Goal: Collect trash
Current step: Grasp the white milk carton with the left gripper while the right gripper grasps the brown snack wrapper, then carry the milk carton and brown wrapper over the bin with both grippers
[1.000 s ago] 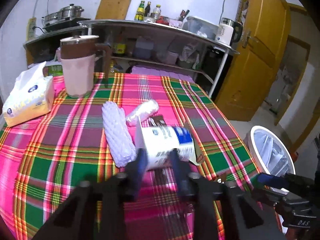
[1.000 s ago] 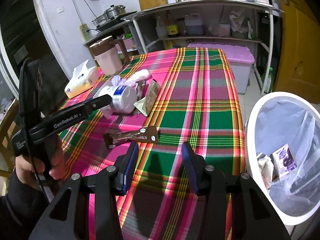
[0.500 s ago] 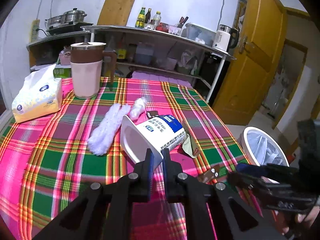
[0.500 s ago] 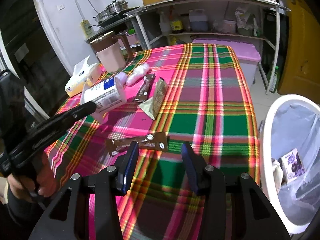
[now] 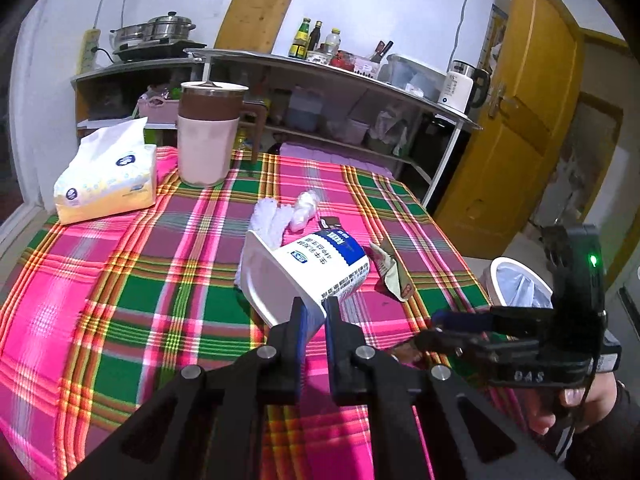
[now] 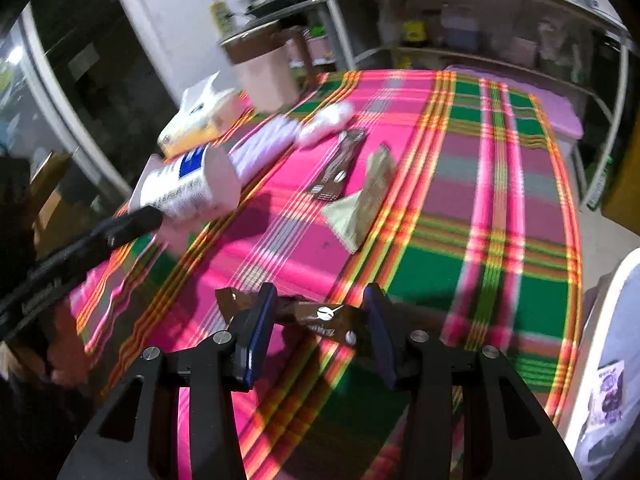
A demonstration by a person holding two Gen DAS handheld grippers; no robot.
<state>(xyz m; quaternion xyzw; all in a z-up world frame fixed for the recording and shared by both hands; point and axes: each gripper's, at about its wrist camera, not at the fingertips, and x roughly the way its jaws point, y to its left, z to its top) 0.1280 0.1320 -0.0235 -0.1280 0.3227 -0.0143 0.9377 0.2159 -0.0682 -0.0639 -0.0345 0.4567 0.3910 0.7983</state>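
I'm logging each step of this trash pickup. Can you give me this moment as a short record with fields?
left claw: shut on the rim of the yogurt cup, cup lifted
right claw: open, straddling the brown wrapper on the tablecloth
trash left on table: white foam netting, second brown wrapper, torn sachet
bin: beside the table, some trash inside
not trash: tissue pack, jug

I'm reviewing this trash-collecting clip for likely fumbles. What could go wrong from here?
The left hand-held gripper pinches the white cup only by its thin rim, so it could swing or slip out on the way to the bin. The right hand-held gripper stands open around the flat brown wrapper; closing might pinch the tablecloth too.
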